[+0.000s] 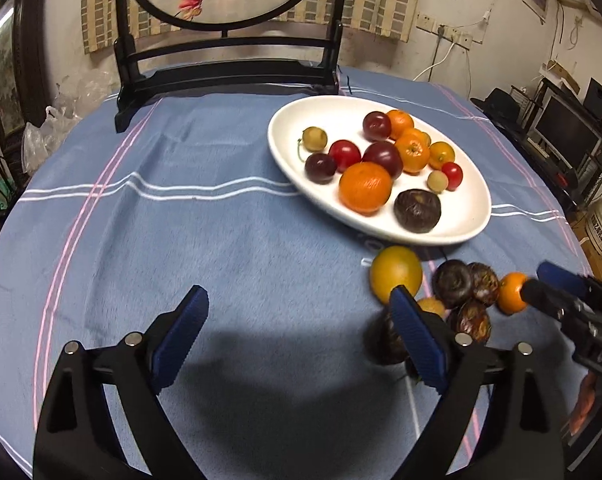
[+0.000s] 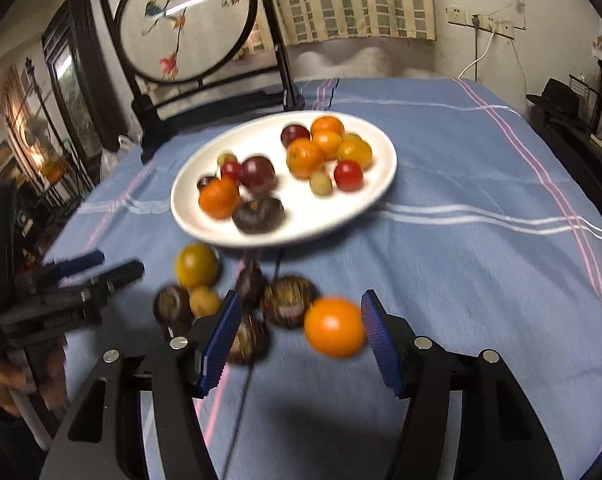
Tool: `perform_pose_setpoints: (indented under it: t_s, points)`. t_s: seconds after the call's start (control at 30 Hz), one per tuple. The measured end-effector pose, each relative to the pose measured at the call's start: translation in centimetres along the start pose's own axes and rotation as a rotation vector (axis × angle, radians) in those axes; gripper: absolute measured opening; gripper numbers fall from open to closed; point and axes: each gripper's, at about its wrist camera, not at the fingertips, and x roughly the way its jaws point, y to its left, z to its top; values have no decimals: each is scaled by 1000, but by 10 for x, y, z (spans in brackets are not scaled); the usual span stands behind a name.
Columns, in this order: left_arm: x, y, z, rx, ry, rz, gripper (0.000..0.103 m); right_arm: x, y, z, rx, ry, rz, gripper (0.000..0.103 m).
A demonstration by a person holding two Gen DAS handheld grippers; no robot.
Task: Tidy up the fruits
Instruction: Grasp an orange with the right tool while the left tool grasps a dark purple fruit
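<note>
Your right gripper (image 2: 299, 340) brackets a small orange (image 2: 335, 327); your left gripper (image 1: 299, 336) hangs spread over bare cloth.

On the blue tablecloth (image 1: 221, 240), the white plate (image 1: 467, 216) sits toward the far side, already loaded with oranges, red and dark plums, small yellow-green fruits and one dark brown fruit. Just beside its near rim lies a loose cluster: a yellow-orange fruit (image 1: 395, 272), several dark brown fruits (image 1: 453, 282) and the small orange. Your right jaws stand apart around that orange, which lies against the right-hand pad; whether both pads press on it you cannot tell through the blur. Nothing lies between your left jaws.
</note>
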Motion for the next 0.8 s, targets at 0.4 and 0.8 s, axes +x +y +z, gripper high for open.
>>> perform_pose_setpoints:
  t_s: [0.4,0.8]
  points:
    - [1,5,-5,9,0,-18,90,16,-1,-25,-32,101,-85,63]
    - [8,2,-9,24,40,-33,90,35,-6,-14,-34,89,-124,39]
